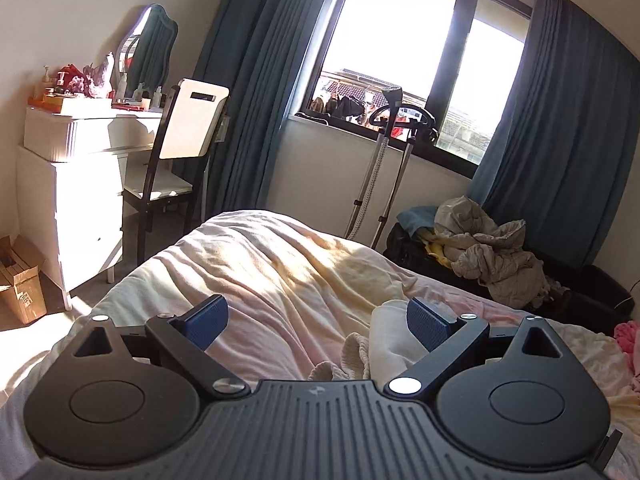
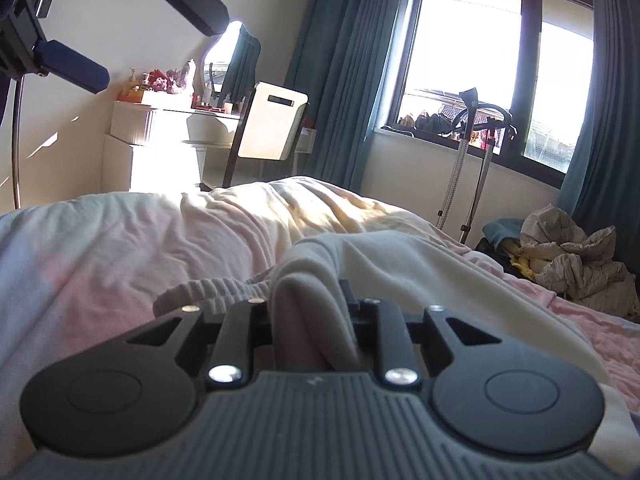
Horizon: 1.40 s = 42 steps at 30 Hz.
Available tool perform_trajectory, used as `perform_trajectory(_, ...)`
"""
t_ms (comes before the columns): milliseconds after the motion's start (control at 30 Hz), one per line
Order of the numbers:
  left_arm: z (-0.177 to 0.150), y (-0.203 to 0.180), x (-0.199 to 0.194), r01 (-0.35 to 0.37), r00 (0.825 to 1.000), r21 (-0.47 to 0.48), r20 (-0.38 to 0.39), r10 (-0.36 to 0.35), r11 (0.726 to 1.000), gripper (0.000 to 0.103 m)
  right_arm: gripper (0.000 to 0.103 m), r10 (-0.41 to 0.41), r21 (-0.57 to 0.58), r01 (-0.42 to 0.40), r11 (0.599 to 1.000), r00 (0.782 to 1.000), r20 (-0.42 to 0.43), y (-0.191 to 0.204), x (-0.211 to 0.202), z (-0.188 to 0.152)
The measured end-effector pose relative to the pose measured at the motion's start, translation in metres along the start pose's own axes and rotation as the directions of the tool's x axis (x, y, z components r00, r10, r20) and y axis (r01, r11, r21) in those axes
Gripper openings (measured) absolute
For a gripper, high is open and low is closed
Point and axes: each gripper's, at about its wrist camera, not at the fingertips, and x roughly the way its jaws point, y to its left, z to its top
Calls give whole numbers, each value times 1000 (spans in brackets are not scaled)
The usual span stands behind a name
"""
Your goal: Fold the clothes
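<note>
A cream-white garment (image 2: 420, 264) with a ribbed cuff (image 2: 208, 286) lies on the bed (image 2: 120, 248). My right gripper (image 2: 310, 300) is shut on a fold of this garment, and the cloth covers its fingertips. In the left wrist view the same garment (image 1: 384, 344) lies below my left gripper (image 1: 318, 322), whose blue-padded fingers (image 1: 208, 320) are spread wide and hold nothing. The left gripper also shows in the right wrist view (image 2: 132, 20), raised at the upper left, open.
The bed has a pale pink and cream cover (image 1: 260, 272). A white dresser (image 1: 76, 184) and chair (image 1: 180, 148) stand at the left. A garment steamer stand (image 1: 384, 168) is by the window. A heap of clothes (image 1: 492, 252) lies on a dark case at the right. A pink item (image 1: 628, 338) is at the right edge.
</note>
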Motion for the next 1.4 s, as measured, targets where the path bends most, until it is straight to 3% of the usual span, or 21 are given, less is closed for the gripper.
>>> perform_trajectory(200,-9,3,12,60,997,-47,-47,-62,997,97,53,109,-42,-110,993,994,-13,-13,-25,12)
perform_trajectory(367,-22,-14,13,113,990,27,-90,-110,993,97,60,175,-43,-176,983,984,-23,-45,-77,16)
perform_trajectory(500,-30,-30,11,147,984,78,-110,-138,986,97,60,148,45,-147,988,989,-25,-84,-116,9)
perform_trajectory(667,-37,-49,1,195,978,164,-107,-180,967,97,61,51,177,-29,984,992,-119,-124,-141,-24)
perform_trajectory(733,-42,-55,3,186,979,184,-121,-165,965,97,61,12,221,23,975,988,-156,-132,-142,-38)
perform_trajectory(933,-69,-72,28,93,980,282,-195,-38,955,97,61,-63,171,96,980,980,-190,-127,-116,-54)
perform_trajectory(1033,-79,-74,38,67,975,274,-222,-5,959,97,61,-94,195,132,972,976,-195,-131,-111,-60)
perform_trajectory(1167,-84,-71,46,25,978,185,-208,14,982,97,59,-128,246,178,953,970,-207,-145,-114,-66)
perform_trajectory(1400,-93,-79,51,-7,984,244,-172,50,970,90,63,-58,407,160,899,966,-252,-166,-108,-86)
